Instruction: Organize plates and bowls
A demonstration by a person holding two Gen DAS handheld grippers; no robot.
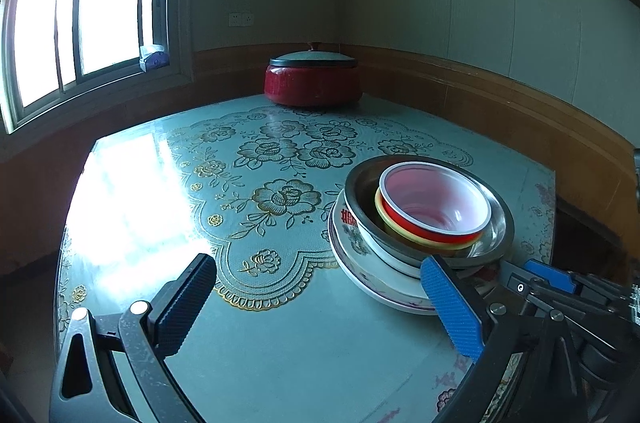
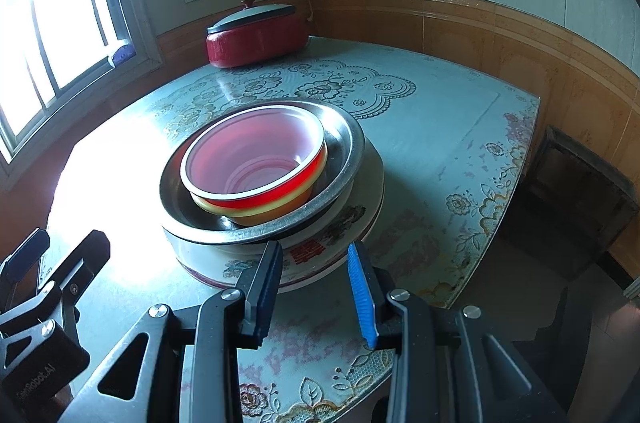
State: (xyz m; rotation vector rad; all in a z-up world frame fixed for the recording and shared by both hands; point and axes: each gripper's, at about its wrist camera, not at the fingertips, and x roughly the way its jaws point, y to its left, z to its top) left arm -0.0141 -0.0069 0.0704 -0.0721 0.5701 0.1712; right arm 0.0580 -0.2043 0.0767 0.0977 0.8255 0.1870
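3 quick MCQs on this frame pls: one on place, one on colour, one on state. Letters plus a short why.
1. Where is the red pot?
A. far corner of the table, near the window
B. on top of the stack
C. on the floor

2. What colour is the rim band of the top bowl?
A. green
B. red
C. black

3. What is the left gripper doing?
A. shut on the steel bowl
B. shut on a plate
C. open, holding nothing

Key:
1 A, it sits at the far table edge by the wall corner.
2 B, a red band runs under its white lip, inside the steel bowl.
3 C, its fingers stand wide apart over bare table.
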